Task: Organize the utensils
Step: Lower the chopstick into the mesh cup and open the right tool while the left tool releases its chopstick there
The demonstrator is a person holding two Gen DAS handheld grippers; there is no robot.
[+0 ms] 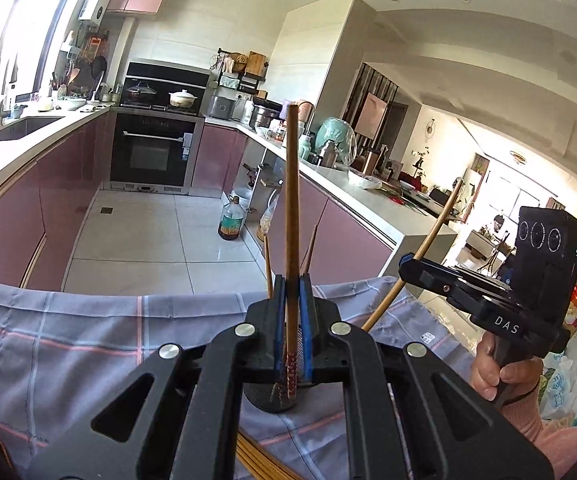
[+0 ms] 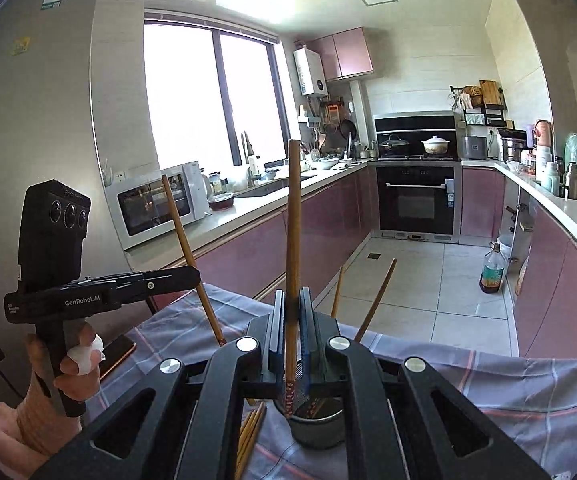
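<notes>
My left gripper (image 1: 291,280) is shut on a brown chopstick (image 1: 291,200) held upright, its patterned tip over a dark round holder (image 1: 268,398) on the checked cloth. My right gripper (image 2: 291,294) is shut on another brown chopstick (image 2: 293,220), also upright, with its tip in the grey holder cup (image 2: 315,426). Two more chopsticks (image 2: 374,300) stand in the cup. Loose chopsticks (image 2: 250,436) lie on the cloth to the left of the cup. Each gripper shows in the other's view: the right one (image 1: 408,258) and the left one (image 2: 196,274).
The grey checked cloth (image 1: 88,328) covers the work surface. A phone (image 2: 118,354) lies on it at the left. Beyond are pink kitchen cabinets, an oven (image 2: 416,200), a microwave (image 2: 156,204), an oil bottle (image 2: 491,270) on the tiled floor and a cluttered right counter.
</notes>
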